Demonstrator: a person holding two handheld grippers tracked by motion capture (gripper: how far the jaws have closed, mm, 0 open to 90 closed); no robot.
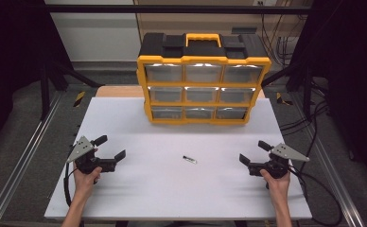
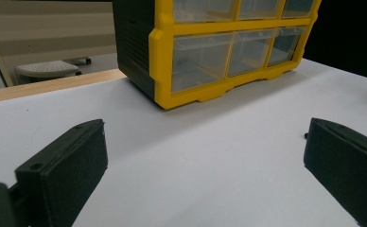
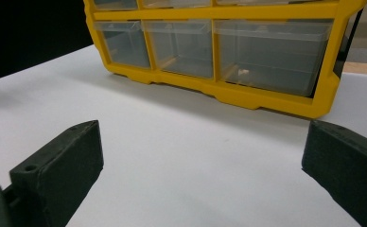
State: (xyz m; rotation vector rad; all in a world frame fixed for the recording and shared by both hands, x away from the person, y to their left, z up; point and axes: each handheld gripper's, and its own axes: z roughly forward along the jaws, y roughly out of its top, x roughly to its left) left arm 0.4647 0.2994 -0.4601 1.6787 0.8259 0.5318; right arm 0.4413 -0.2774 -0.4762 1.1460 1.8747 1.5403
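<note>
Left gripper, right gripper jaws apart.

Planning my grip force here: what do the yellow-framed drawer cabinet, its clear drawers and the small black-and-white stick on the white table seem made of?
Yellow-framed drawer cabinet: moulded plastic, matte, judging by its rounded edges. Clear drawers: see-through hard plastic, glossy highlights. Small black-and-white stick: too small to tell. White table: smooth matte board.

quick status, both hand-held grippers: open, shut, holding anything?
Left hand-held gripper: open, holding nothing.
Right hand-held gripper: open, holding nothing.
</note>
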